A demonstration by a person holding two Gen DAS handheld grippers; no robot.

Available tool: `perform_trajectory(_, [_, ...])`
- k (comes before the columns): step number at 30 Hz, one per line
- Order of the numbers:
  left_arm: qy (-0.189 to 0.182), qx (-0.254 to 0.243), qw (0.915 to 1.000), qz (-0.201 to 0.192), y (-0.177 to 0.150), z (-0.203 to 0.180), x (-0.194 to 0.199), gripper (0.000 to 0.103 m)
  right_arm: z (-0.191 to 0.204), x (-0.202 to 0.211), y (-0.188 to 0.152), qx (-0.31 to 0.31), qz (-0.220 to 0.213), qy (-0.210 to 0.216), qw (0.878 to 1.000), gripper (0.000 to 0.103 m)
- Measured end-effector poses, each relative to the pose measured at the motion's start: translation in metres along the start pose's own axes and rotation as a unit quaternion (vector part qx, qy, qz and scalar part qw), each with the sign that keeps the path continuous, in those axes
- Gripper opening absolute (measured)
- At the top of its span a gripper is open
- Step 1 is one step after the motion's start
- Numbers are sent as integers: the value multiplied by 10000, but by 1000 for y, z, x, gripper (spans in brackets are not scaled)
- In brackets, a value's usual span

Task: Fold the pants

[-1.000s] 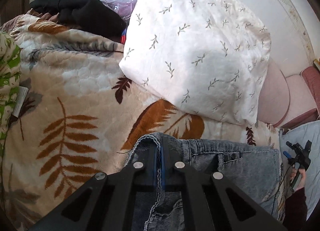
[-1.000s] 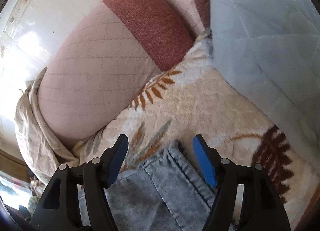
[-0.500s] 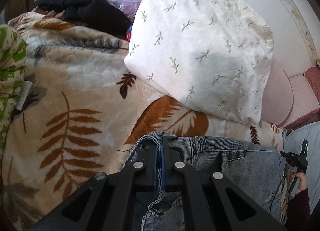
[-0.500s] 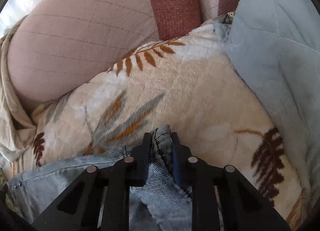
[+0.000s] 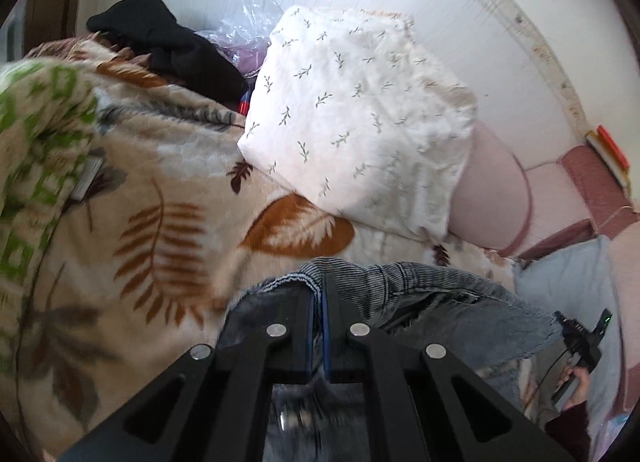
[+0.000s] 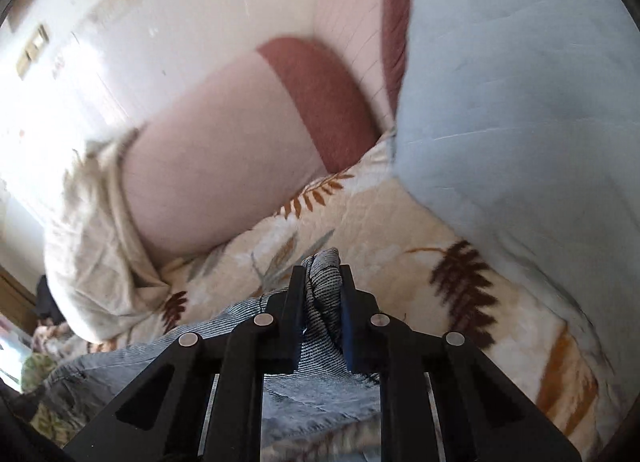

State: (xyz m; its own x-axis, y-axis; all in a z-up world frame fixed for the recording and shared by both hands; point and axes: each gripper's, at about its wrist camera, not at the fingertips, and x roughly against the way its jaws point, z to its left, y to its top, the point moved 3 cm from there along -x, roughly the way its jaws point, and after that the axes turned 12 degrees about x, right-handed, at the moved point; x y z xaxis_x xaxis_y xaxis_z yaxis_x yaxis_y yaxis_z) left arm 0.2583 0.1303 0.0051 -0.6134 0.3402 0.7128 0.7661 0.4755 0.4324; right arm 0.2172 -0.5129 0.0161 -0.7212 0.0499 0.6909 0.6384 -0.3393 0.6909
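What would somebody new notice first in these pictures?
Probably the jeans, low in the middle of both views, pinched at the edge by the left tongs and bunched in the right tongs, both shut on the denim. Behind them, the big white pillow with small leaf sprigs rests on the leaf-print blanket. On the right side, a pale blue quilt fills the upper right.
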Motion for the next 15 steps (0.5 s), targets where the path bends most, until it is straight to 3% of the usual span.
perform_trajectory(5, [-203, 69, 9997, 122, -52, 23, 46, 4, -20, 44, -54, -220, -143, 208, 9994, 14])
perform_trajectory(9, [-137, 232, 9992, 308, -97, 57, 59, 4, -38, 72, -115, -404, -121, 400, 9983, 14])
perform_trajectory(15, [122, 820, 9942, 684, -148, 121, 42, 5, -56, 84, -196, -704, 476, 656, 9942, 14])
